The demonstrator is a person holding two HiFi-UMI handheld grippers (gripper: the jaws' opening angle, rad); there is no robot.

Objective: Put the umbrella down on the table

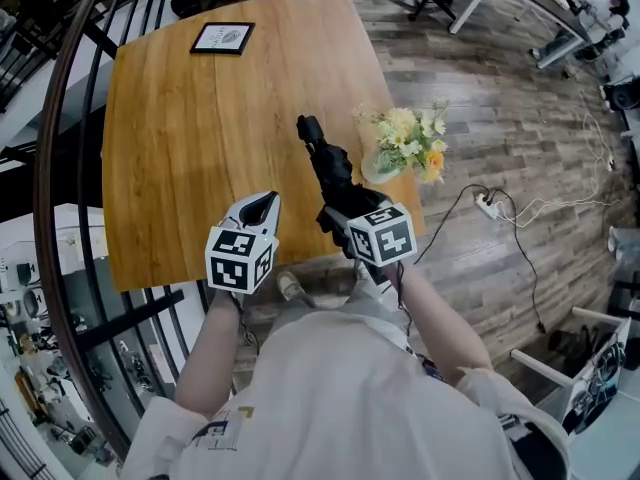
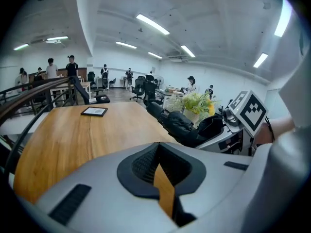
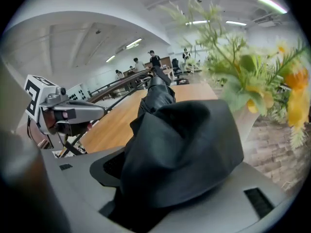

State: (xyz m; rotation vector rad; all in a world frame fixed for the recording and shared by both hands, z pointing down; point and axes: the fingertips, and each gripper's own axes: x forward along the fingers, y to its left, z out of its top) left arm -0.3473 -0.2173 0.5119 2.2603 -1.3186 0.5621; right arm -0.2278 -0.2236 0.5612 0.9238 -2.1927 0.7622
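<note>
A black folded umbrella (image 1: 328, 168) lies along my right gripper (image 1: 347, 215), which is shut on its near end. It points away from me over the front right part of the wooden table (image 1: 180, 128). I cannot tell whether its far tip (image 1: 305, 125) touches the wood. In the right gripper view the umbrella's fabric (image 3: 180, 149) fills the space between the jaws. My left gripper (image 1: 264, 204) hovers over the table's front edge, left of the umbrella and apart from it. It is shut with nothing in it (image 2: 159, 154).
A vase of yellow flowers (image 1: 405, 146) stands on the table's right edge, close to the umbrella. A black-framed picture (image 1: 222, 38) lies at the far end. A dark railing (image 1: 70, 168) curves along the left. Cables and a power strip (image 1: 487, 204) lie on the floor at the right.
</note>
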